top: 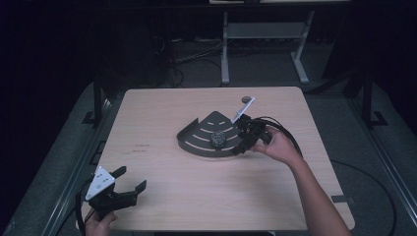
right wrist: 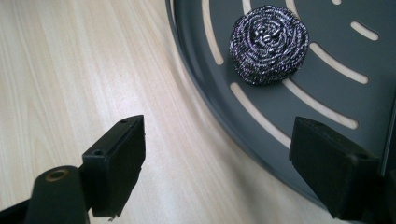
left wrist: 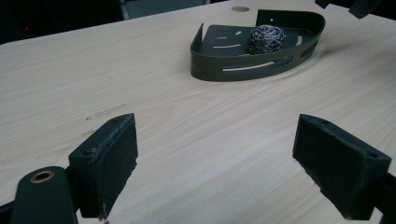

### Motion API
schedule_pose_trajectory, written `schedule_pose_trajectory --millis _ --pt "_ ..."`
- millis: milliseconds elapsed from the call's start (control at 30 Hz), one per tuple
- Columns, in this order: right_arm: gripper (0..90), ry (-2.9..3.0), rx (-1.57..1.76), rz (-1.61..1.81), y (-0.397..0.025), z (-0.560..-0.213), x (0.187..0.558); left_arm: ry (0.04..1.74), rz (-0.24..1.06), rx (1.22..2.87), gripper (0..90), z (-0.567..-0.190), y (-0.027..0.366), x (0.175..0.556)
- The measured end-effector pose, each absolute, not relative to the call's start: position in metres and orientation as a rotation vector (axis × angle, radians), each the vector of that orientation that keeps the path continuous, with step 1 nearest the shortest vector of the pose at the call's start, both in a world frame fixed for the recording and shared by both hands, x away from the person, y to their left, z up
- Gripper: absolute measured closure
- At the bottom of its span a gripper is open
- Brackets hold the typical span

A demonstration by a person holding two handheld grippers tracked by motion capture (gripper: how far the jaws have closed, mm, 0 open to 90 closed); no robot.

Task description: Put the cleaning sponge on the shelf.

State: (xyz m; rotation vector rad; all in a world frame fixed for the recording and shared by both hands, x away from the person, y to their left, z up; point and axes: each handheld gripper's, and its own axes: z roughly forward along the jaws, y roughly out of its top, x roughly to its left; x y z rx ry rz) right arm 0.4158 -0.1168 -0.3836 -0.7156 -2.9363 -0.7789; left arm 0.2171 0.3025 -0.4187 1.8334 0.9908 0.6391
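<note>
A dark grey quarter-round tray (top: pixel 196 140) (left wrist: pixel 243 70) (right wrist: pixel 327 84) with slots lies near the middle of the wooden table. A steel wool scrubber (top: pixel 218 139) (left wrist: pixel 265 38) (right wrist: pixel 269 43) rests inside it. My right gripper (top: pixel 244 143) (right wrist: pixel 219 172) hovers open at the tray's right curved edge, with one jaw over the tray and the other over the bare table. The scrubber lies a short way ahead of its jaws. My left gripper (top: pixel 129 179) (left wrist: pixel 215 163) stands open near the table's front left corner, with nothing between its jaws.
A small dark disc (top: pixel 246 99) (left wrist: pixel 240 9) lies on the table behind the tray. The table (top: pixel 162 113) is light wood. Beyond its far edge stand a desk frame (top: pixel 265 44) and cables on a dark floor.
</note>
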Motion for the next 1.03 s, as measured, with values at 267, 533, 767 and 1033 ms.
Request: schedule_pose_trajectory --millis 267,533,767,1033 --pt "18.4 -2.929 -0.724 -0.777 -0.130 -0.386 0.401 0.988 0.639 1.838 13.2 -0.419 0.302 0.217" --pt "17.9 -2.933 -0.724 -0.770 -0.136 -0.388 0.391 0.986 0.638 1.840 13.2 -0.419 0.300 0.217" --pt "18.0 -2.924 -0.735 -0.766 -0.145 -0.392 0.381 0.985 0.635 1.841 13.2 -0.419 0.300 0.217" --pt "17.6 -2.917 -0.746 -0.763 -0.153 -0.402 0.366 0.982 0.631 1.847 13.2 -0.420 0.299 0.218"
